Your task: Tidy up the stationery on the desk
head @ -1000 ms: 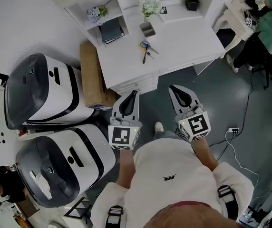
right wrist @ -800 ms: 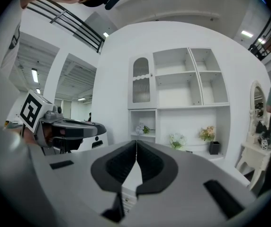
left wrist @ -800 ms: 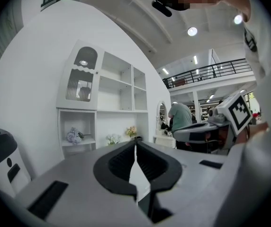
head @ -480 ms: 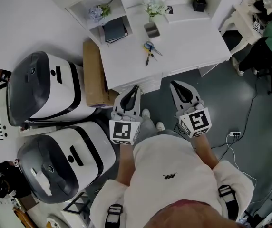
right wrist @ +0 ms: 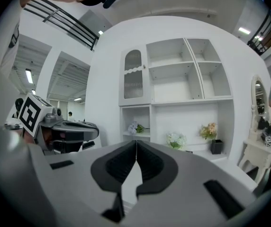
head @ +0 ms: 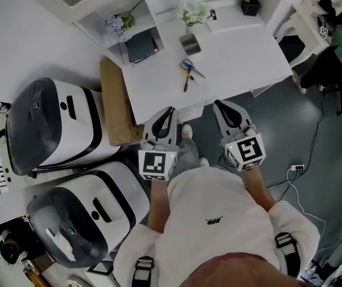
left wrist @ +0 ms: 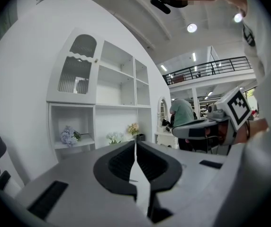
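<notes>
As left tongs [head: 170, 110], right tongs [head: 218, 104] sit closed, scissors [head: 187, 65], illegible shirt logo [head: 213, 222]

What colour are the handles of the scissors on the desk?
Blue. The scissors lie on the white desk; the head view shows them best.
</notes>
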`<action>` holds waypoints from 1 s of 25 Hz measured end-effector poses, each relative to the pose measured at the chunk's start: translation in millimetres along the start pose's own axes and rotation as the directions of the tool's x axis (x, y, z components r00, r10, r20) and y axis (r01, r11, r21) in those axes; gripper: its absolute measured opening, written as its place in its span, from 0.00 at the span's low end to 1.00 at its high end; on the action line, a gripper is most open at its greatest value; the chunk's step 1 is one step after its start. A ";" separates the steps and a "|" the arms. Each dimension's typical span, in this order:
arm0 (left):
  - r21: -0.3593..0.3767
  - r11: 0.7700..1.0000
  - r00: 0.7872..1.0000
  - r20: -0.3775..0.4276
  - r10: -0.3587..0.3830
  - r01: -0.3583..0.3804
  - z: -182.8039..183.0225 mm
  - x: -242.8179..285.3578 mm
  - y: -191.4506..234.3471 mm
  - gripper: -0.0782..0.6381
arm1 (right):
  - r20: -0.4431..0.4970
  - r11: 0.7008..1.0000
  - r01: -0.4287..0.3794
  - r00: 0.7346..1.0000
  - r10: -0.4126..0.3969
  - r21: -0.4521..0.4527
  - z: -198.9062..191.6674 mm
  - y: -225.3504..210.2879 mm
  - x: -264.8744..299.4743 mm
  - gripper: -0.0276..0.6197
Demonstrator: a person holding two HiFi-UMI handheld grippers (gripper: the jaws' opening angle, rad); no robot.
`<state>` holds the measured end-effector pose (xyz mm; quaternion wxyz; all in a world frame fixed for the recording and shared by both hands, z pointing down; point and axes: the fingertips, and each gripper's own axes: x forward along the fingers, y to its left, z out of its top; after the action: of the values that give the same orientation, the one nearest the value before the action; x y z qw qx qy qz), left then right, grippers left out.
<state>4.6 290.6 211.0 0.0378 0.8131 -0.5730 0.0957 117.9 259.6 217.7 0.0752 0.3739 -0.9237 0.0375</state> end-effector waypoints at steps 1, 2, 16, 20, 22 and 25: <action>-0.001 1.000 1.000 0.000 -0.007 0.007 0.9 7.7 5.2 0.11 | -0.003 1.000 0.005 1.000 -0.005 0.002 0.5 -3.7 8.1 0.04; -0.002 1.000 1.000 -0.002 -0.014 0.014 1.5 15.5 10.7 0.11 | -0.006 1.000 0.010 1.000 -0.010 0.004 1.1 -7.3 16.3 0.04; -0.034 0.990 0.989 -0.062 -0.136 0.134 -26.1 113.6 81.9 0.11 | -0.115 0.993 0.096 0.989 -0.088 0.066 -24.8 -49.9 121.6 0.04; -0.042 0.983 0.980 -0.085 -0.183 0.180 -38.8 140.0 95.8 0.11 | -0.143 0.989 0.130 0.983 -0.118 0.075 -38.0 -62.0 146.8 0.04; -0.048 0.978 0.974 -0.093 -0.207 0.204 -44.9 151.7 101.4 0.11 | -0.155 0.986 0.144 0.979 -0.130 0.083 -43.8 -66.1 158.7 0.04; -0.055 0.971 0.966 -0.105 -0.238 0.234 -55.1 169.2 110.3 0.11 | -0.178 0.984 0.152 0.975 -0.134 0.093 -54.7 -70.3 176.7 0.04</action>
<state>-50.2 106.1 293.3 0.0976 0.8680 -0.4710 0.1235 47.6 95.0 302.0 0.1366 0.4383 -0.8812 0.1130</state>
